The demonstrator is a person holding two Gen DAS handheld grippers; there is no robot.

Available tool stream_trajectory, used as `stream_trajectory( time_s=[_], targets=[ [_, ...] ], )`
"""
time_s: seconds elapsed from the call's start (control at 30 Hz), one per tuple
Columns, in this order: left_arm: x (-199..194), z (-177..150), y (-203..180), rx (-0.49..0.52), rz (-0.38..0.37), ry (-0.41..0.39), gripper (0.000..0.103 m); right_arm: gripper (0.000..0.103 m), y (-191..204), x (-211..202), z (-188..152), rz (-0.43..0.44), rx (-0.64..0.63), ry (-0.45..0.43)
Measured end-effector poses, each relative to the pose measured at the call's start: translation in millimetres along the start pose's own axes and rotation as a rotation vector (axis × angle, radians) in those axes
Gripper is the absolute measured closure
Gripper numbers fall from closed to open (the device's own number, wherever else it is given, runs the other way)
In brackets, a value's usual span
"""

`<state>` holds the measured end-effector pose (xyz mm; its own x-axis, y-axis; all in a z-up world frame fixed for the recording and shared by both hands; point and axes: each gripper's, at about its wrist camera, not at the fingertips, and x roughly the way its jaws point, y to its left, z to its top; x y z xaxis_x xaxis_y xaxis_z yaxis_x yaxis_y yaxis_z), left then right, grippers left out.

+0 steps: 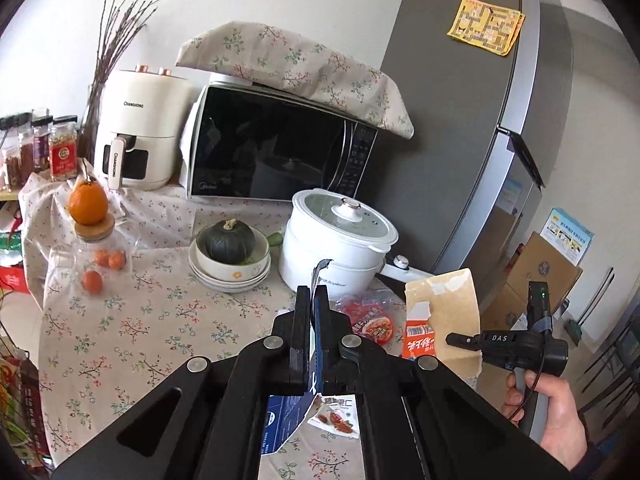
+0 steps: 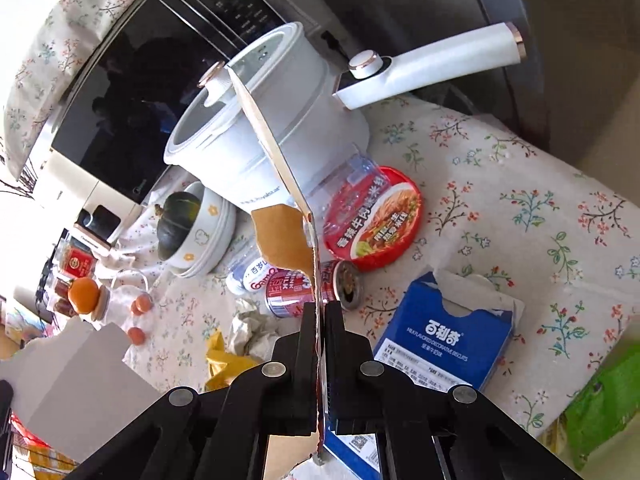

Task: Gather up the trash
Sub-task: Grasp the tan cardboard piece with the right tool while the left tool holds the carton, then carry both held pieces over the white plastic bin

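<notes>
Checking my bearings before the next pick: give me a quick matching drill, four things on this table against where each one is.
Things:
1. dark pumpkin
2. large orange
3. brown cardboard piece
4. blue biscuit box

Places:
A. lying flat on the tablecloth
B. in the stacked bowls
C. on the jar's cork lid
D. clamped in the right gripper

Pairs: 1-B, 2-C, 3-D, 4-A

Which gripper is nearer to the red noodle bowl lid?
Right. The right gripper holds cardboard just in front of the red noodle bowl lid; the left gripper holds packaging farther to its left.
</notes>
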<state>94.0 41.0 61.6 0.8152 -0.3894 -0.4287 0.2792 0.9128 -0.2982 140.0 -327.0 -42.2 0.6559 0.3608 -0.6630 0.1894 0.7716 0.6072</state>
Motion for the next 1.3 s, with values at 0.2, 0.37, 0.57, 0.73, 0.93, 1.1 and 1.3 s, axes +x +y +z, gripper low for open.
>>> stream_trajectory(
  time_s=[0.2,0.37,0.57,0.73,0.93,1.1,1.3],
  targets=[
    [1,-1,-30,0.001,-0.102,-0.005,0.102,0.101,-4,-44,-5,-0.003,-0.058,-0.032],
    [8,-7,-60,0.007,-0.183,0.011,0.102,0.101,-12,-76,-17,0.008,-0.066,-0.039],
    [21,-21,-106,0.047,-0.281,0.053,0.102,0.101,-34,-109,-34,-0.076,-0.076,-0.062],
    [41,-45,-146,0.047,-0.394,0.142,0.102,0.101,-58,-137,-53,-0.16,-0.073,-0.082],
    [67,-76,-189,0.006,-0.529,0.248,0.102,0.101,-89,-154,-73,-0.273,-0.065,-0.07],
    [85,-108,-225,0.037,-0.569,0.325,0.102,0.1,-118,-156,-88,-0.352,-0.032,-0.037],
    [103,-144,-256,0.099,-0.584,0.382,0.102,0.1,-140,-157,-91,-0.439,-0.014,-0.024]
  ],
)
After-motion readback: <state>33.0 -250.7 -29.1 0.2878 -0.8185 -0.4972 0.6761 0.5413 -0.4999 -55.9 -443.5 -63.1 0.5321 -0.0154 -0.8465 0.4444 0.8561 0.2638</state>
